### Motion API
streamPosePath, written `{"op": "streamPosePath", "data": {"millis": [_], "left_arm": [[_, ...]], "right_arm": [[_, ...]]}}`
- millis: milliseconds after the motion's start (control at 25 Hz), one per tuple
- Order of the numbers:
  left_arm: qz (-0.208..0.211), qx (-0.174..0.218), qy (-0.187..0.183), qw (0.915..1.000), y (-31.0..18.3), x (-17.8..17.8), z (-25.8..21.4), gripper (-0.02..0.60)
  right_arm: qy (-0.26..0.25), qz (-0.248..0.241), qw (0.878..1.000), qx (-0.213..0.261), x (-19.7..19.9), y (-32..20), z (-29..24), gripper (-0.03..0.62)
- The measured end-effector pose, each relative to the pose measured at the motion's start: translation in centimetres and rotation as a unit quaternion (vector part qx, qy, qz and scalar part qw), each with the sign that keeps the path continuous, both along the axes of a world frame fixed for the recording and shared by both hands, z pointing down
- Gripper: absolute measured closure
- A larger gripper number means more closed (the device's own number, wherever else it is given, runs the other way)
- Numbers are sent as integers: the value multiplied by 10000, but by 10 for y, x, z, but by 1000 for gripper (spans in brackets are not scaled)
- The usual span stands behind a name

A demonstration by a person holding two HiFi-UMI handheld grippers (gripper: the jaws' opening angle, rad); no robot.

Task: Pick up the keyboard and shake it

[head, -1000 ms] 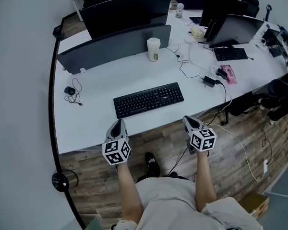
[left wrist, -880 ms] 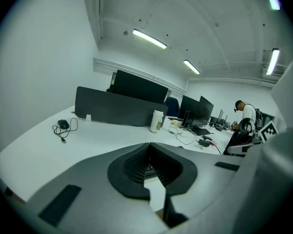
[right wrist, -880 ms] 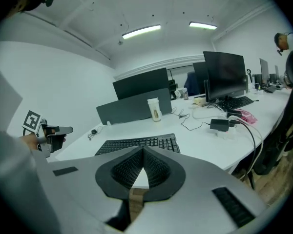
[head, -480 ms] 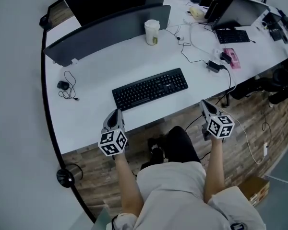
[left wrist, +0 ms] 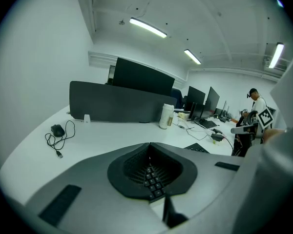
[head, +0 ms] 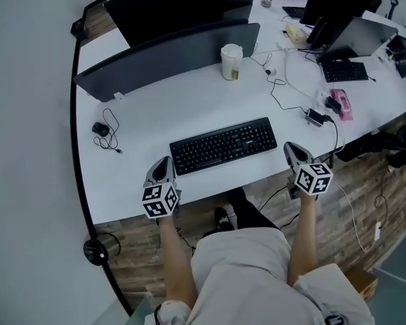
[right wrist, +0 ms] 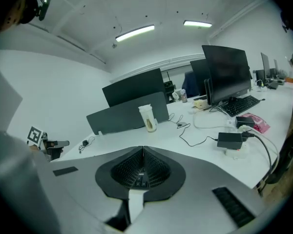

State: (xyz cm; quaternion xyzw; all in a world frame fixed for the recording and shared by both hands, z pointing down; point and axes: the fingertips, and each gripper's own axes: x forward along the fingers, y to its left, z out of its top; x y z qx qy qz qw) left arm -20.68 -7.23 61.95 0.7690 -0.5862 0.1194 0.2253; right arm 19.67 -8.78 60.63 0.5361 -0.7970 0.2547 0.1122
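Observation:
A black keyboard (head: 223, 145) lies flat near the front edge of the white desk (head: 142, 107). My left gripper (head: 165, 160) is shut and empty, with its tip over the desk just off the keyboard's left front corner. My right gripper (head: 289, 145) is shut too and sits just past the keyboard's right end, at the desk edge. In the left gripper view the jaws (left wrist: 149, 144) meet in a closed seam, and keyboard keys (left wrist: 151, 179) show below them. The right gripper view shows its jaws (right wrist: 142, 148) closed as well, with a few keys (right wrist: 138, 182) beneath.
A paper cup (head: 231, 61) stands behind the keyboard before a dark divider panel (head: 169, 56). A mouse with coiled cable (head: 100, 128) lies at the left. A power adapter (head: 317, 116), a pink object (head: 344, 104), loose cables and a second keyboard (head: 345, 70) fill the right.
Both grippers have moved forward from over the floor to the desk's front edge, ending beside the keyboard's two ends. Both stayed shut. The keyboard has not moved.

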Motion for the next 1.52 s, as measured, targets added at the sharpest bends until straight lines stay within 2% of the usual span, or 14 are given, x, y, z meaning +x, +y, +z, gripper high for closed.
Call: {"op": "streamPosePath", "data": {"millis": [200, 320, 400, 560, 680, 840, 920, 1040, 1160, 1240, 1520], "left_arm": [[141, -385, -278, 9988, -23, -8, 28, 566], [349, -842, -624, 9939, -30, -12, 63, 566], [386, -1093, -675, 9910, -32, -14, 79, 566], [116, -1400, -308, 9896, -35, -14, 97, 565], [-36, -1591, -173, 9871, -38, -14, 108, 565], [-79, -1657, -480, 9850, -44, -8, 121, 547], [-93, -1662, -434, 9851, -48, -4, 126, 513], [-345, -1661, 16, 9855, -60, -6, 130, 471], [-534, -1776, 346, 9820, -66, -10, 134, 377], [-579, -1911, 480, 9787, -68, -10, 140, 359], [-682, -2285, 509, 9698, -78, -9, 155, 327]], "right_arm": [[56, -169, 9997, -170, 12, -37, 21, 556], [153, -480, 9975, -492, 20, -44, 50, 556], [133, -618, 9956, -687, 23, -52, 65, 556], [-105, -695, 9916, -1082, 27, -76, 93, 556], [-202, -811, 9876, -1328, 26, -93, 111, 556], [-319, -1052, 9844, -1375, 22, -116, 125, 551], [-492, -1129, 9820, -1430, 19, -123, 136, 499], [-614, -1203, 9789, -1533, 18, -135, 149, 447], [-612, -1322, 9754, -1657, 12, -142, 155, 388], [-568, -1433, 9718, -1785, 9, -142, 161, 357], [-409, -1448, 9674, -2037, 5, -150, 174, 344]]}}
